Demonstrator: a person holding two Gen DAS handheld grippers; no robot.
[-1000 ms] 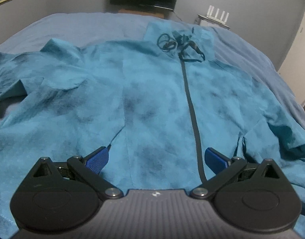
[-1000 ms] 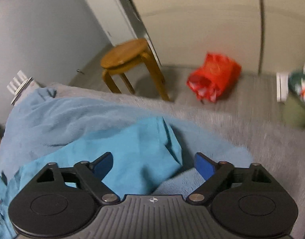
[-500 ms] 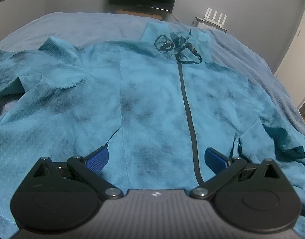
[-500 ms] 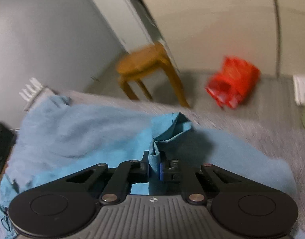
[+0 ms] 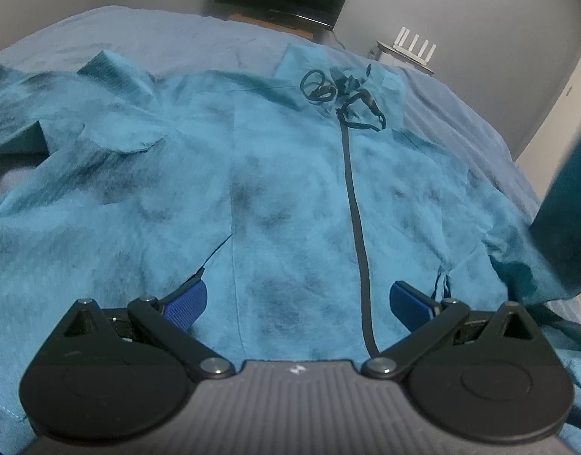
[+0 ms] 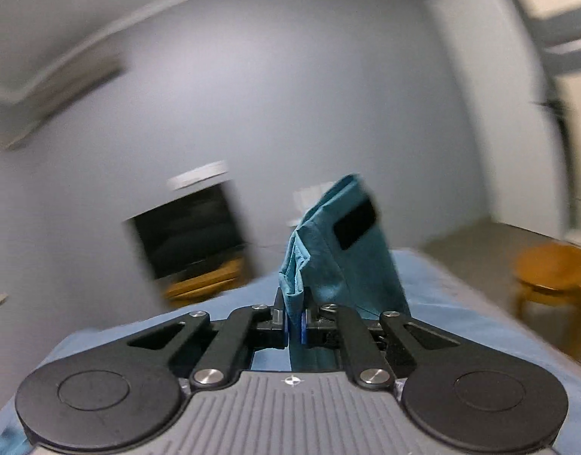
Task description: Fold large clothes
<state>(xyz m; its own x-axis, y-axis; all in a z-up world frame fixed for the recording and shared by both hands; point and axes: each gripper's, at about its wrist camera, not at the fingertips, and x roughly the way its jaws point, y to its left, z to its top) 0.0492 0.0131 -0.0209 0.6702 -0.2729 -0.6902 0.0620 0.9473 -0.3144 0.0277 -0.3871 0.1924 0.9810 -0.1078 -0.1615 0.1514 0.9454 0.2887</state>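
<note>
**— What's under you, biggest things first?**

— I have the bed (image 5: 169,38) filling the left wrist view, covered in a blue-grey sheet. Spread front-up across it lies the teal jacket (image 5: 282,189), its dark zipper (image 5: 356,227) running from the collar down toward my left tool. A tangle of black drawcord (image 5: 343,94) sits at the collar. One sleeve lies crumpled off to the left of the picture.

**— And the far sleeve?**

— That cuff (image 6: 339,250) is up off the bed. On the right wrist view I see it standing above the pads, with a black rectangular tab on it. In the left view it shows as a dark blurred mass at the right edge.

**— Your grippers?**

— My left gripper (image 5: 296,297) hangs just over the jacket's lower hem, jaws wide apart, nothing between the blue pads. My right gripper (image 6: 295,322) has its jaws together, pinching the cuff fabric.

**— Anything in the background?**

— A dark television (image 6: 188,231) against the grey wall, a white router (image 5: 413,43) with upright antennas beside the bed, and a wooden stool (image 6: 548,269) on the floor, blurred.
</note>
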